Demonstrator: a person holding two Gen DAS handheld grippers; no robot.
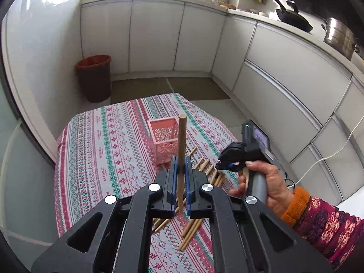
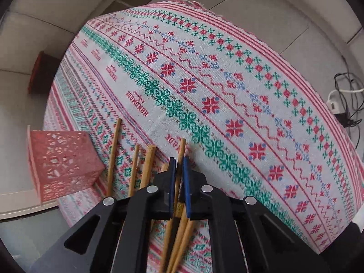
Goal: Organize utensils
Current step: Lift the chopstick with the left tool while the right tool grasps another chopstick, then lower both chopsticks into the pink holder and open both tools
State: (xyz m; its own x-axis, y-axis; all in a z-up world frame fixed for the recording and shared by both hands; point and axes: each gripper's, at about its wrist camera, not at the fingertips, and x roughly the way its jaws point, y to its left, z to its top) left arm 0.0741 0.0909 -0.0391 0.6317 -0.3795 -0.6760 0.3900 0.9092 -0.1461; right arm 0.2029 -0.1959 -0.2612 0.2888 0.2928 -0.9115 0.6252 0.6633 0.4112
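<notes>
My left gripper point(image 1: 181, 167) is shut on a wooden chopstick point(image 1: 182, 141), held upright above the table, just in front of the pink perforated basket point(image 1: 164, 136). Several more chopsticks point(image 1: 208, 167) lie on the patterned tablecloth point(image 1: 102, 150). My right gripper point(image 2: 179, 166) is down low over the loose chopsticks point(image 2: 145, 166), its blue pads nearly closed around one chopstick point(image 2: 181, 150) lying on the cloth. The pink basket point(image 2: 61, 159) stands to its left. The right gripper point(image 1: 224, 159) also shows in the left wrist view, held by a hand.
A dark bin with a red liner point(image 1: 94, 77) stands on the floor by white cabinets point(image 1: 154, 36). A wok point(image 1: 293, 17) and a steel pot point(image 1: 339, 37) sit on the counter at right. Cables and a plug point(image 2: 341, 97) lie on the floor beyond the table edge.
</notes>
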